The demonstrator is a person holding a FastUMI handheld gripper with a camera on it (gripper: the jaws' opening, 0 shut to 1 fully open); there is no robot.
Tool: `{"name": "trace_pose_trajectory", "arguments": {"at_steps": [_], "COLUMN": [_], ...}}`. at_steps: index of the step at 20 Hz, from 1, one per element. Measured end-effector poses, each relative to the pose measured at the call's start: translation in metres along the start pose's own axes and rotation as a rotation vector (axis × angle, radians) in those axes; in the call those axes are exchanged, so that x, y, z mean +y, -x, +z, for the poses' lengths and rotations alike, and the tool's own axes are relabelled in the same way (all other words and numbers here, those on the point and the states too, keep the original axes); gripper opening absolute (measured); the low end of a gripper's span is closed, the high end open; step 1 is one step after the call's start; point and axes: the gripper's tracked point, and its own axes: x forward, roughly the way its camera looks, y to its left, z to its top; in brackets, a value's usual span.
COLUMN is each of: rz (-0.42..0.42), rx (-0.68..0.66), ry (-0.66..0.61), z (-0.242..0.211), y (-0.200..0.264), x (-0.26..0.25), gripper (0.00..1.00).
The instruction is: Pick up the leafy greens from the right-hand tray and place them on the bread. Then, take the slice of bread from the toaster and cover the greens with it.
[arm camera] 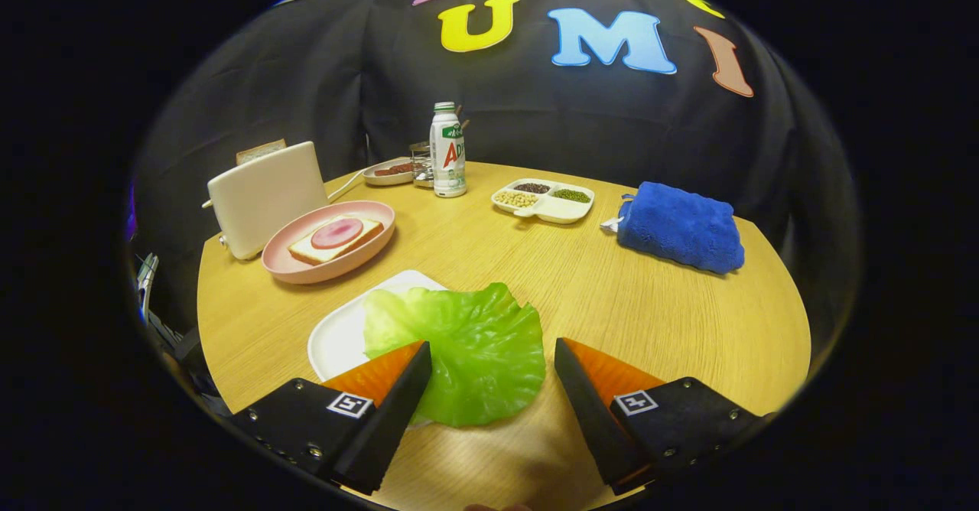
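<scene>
A green lettuce leaf [466, 346] lies over the right edge of a white tray [340, 339], partly on the wooden table. My gripper [493, 362] is open, its fingers on either side of the leaf's near part and not pressing on it. Beyond the tray to the left, a pink plate [291, 266] holds a slice of bread [325, 247] with a round pink ham slice [336, 232] on top. Behind the plate stands a cream toaster [264, 193] with a bread slice [260, 150] sticking out of its top.
A white bottle [448, 150] stands at the back of the round table [612, 297], with a small dish [390, 170] to its left. A divided white dish [544, 199] of beans sits beside it. A folded blue towel [681, 226] lies at the right.
</scene>
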Motion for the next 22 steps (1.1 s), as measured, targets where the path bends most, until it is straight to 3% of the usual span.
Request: {"name": "trace_pose_trajectory", "arguments": {"at_steps": [3,7,10,11,19,22], "rz": [0.004,0.001,-0.005,-0.006,0.202,0.211], "rx": [0.019,0.021,-0.037,-0.083,-0.202,-0.224], "ry": [0.015,0.012,-0.007,-0.036,-0.222,-0.221], "z": [0.000,0.002,0.014,0.023,0.062,0.079], "y": [-0.003,0.001,0.003,0.004,0.041,0.051], "x": [0.003,0.004,0.000,-0.001,0.037,0.038], "gripper": [0.99,0.14,0.09,0.00,0.00,0.00]}}
